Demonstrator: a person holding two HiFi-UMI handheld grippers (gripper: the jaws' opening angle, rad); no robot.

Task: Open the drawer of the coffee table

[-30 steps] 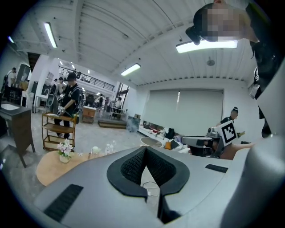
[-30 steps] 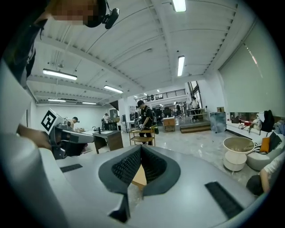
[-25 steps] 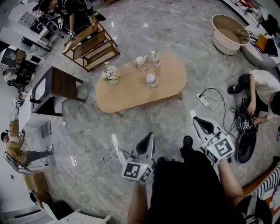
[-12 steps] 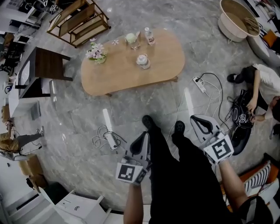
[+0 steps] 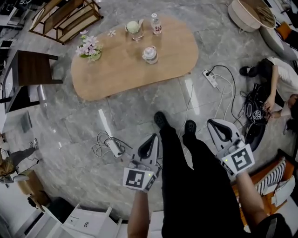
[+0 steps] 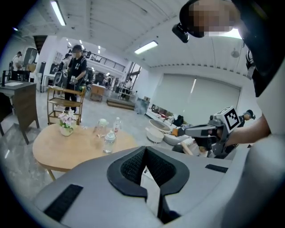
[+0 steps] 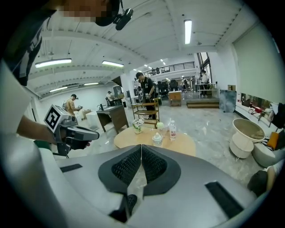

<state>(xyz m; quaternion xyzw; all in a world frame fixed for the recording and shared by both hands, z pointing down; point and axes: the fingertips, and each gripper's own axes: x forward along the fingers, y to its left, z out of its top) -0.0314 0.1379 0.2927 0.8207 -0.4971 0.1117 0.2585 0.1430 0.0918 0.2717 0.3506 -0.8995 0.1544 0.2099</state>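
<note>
The oval wooden coffee table (image 5: 125, 69) stands on the marble floor at the top of the head view, with flowers (image 5: 88, 48), a bottle (image 5: 156, 23) and a jar (image 5: 150, 54) on it. No drawer shows from here. My left gripper (image 5: 152, 138) and right gripper (image 5: 212, 122) hang on either side of the person's black trouser legs, well short of the table. Both are shut on nothing. The left gripper view has the shut left gripper (image 6: 144, 149) aimed past the table (image 6: 53, 151). The right gripper view has the shut right gripper (image 7: 141, 146) below the table (image 7: 182, 143).
A power strip with cables (image 5: 210, 79) lies right of the table, and a cable coil (image 5: 109, 145) lies left of my feet. A wooden shelf (image 5: 65, 16), a dark desk (image 5: 30, 69), a round tub (image 5: 247, 14) and a seated person (image 5: 279, 83) ring the floor.
Both grippers have sunk lower and stayed shut. The table has slid toward the top left of the head view, and the person's feet have come into sight.
</note>
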